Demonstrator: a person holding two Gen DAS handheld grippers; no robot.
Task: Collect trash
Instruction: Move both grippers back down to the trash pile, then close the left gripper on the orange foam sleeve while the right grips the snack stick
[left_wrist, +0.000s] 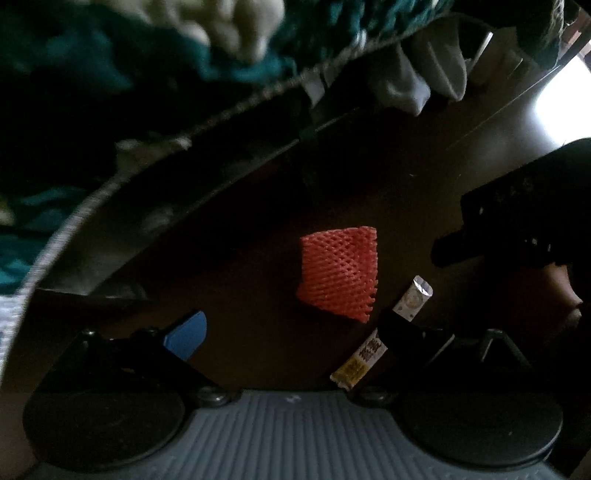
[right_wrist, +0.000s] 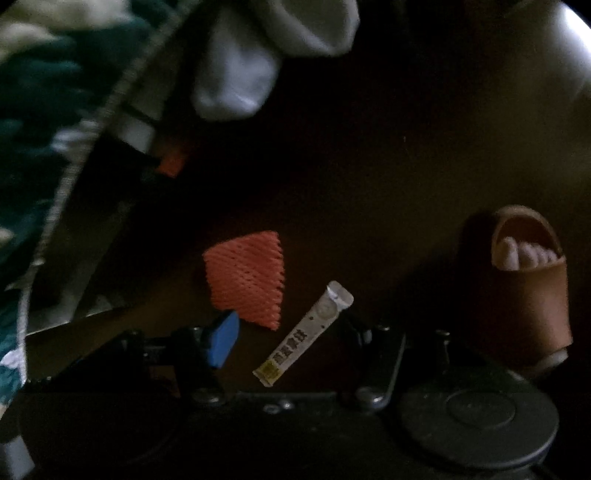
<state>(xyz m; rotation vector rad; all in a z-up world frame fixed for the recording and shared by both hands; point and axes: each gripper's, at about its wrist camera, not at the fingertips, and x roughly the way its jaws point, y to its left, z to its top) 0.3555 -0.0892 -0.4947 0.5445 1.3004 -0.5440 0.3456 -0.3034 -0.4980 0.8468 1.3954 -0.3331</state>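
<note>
An orange foam net (left_wrist: 338, 273) lies flat on the dark brown floor. A narrow white and yellow sachet (left_wrist: 369, 343) lies just right of it. My left gripper (left_wrist: 291, 332) points down over them, open, with its blue pad (left_wrist: 186, 334) left of the net. Its dark right finger covers the sachet's middle. In the right wrist view the net (right_wrist: 245, 280) sits left of the sachet (right_wrist: 303, 334). The sachet lies on the floor between the spread fingers of my right gripper (right_wrist: 288, 334). That gripper is open and neither pad presses on the sachet.
A bed edge with a teal and white blanket (left_wrist: 147, 66) runs along the upper left. White cloth (right_wrist: 240, 74) hangs over the floor. A person's foot in a brown slipper (right_wrist: 528, 288) stands at the right. A black bulky shape (left_wrist: 517, 221) fills the right side.
</note>
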